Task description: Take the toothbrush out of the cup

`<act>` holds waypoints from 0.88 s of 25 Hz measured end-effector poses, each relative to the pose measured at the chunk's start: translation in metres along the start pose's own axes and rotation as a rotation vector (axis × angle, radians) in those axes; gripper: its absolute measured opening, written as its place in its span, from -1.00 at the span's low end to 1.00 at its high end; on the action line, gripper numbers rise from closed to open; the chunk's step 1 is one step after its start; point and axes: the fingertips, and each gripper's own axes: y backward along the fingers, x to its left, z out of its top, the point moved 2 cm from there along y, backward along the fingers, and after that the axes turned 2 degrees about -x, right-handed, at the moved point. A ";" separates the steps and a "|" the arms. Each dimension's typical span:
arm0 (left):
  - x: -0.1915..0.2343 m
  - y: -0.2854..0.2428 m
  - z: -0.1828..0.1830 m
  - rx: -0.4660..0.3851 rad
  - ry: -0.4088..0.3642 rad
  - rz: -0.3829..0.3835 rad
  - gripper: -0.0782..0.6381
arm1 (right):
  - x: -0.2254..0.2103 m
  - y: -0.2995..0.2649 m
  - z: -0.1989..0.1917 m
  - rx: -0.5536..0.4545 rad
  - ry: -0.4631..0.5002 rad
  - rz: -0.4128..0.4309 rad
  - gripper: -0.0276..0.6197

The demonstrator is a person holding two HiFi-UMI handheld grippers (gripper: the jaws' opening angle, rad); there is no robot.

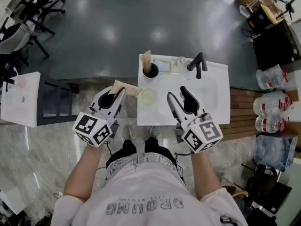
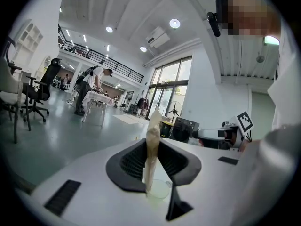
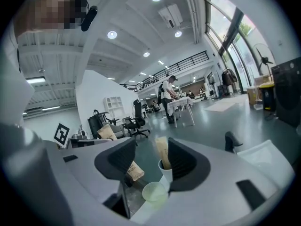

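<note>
The toothbrush (image 1: 127, 88), sealed in a tan paper sleeve, is pinched between the jaws of the left gripper (image 1: 118, 94). In the left gripper view the sleeve is seen edge-on, so the pads are pressed on its flat faces. This grip is judged to keep so thin a packet from twisting or slipping.

The toothbrush is held clear of the cup (image 3: 165, 172), at about 8 o'clock from it. Its far end is just at the 9 o'clock edge of the sink (image 1: 211, 102). The removal step is therefore judged to be done for this item.

The cup is placed at the sink's 10 o'clock corner, beside the tap (image 1: 197, 64), out of the way of the bowl. A second sleeve (image 1: 147, 60) is seen standing in it. A pale green round lid or dish (image 1: 148, 96) lies at 6 o'clock from the cup.

The right gripper (image 1: 176, 92) is held over the bowl with its jaws spread and nothing between the pads. It is aimed at the cup, presumably so that the cup can be steadied or the second sleeve taken.
</note>
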 end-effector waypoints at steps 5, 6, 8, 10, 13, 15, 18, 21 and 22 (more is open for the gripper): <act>0.011 0.007 0.008 -0.009 -0.004 -0.004 -0.54 | 0.010 -0.005 0.002 -0.009 0.003 -0.014 -0.21; 0.014 0.008 0.009 -0.009 -0.003 -0.006 -0.54 | 0.012 -0.006 0.002 -0.010 0.004 -0.017 -0.21; 0.019 0.012 0.011 -0.008 -0.004 -0.009 -0.54 | 0.016 -0.009 0.003 -0.011 0.006 -0.024 -0.21; 0.025 0.015 0.013 -0.007 -0.004 -0.008 -0.54 | 0.019 -0.014 0.004 -0.012 0.008 -0.029 -0.21; 0.034 0.018 0.014 -0.006 -0.001 -0.006 -0.54 | 0.023 -0.020 0.004 -0.013 0.009 -0.034 -0.21; 0.038 0.018 0.015 -0.006 0.000 -0.006 -0.54 | 0.024 -0.023 0.005 -0.012 0.011 -0.036 -0.21; 0.043 0.017 0.017 -0.007 0.001 -0.005 -0.54 | 0.024 -0.028 0.005 -0.009 0.010 -0.038 -0.21; 0.047 0.015 0.016 -0.002 0.003 -0.004 -0.54 | 0.022 -0.035 0.003 -0.002 0.009 -0.038 -0.21; 0.049 0.015 0.016 0.000 0.005 -0.002 -0.54 | 0.021 -0.037 0.003 0.002 0.011 -0.038 -0.21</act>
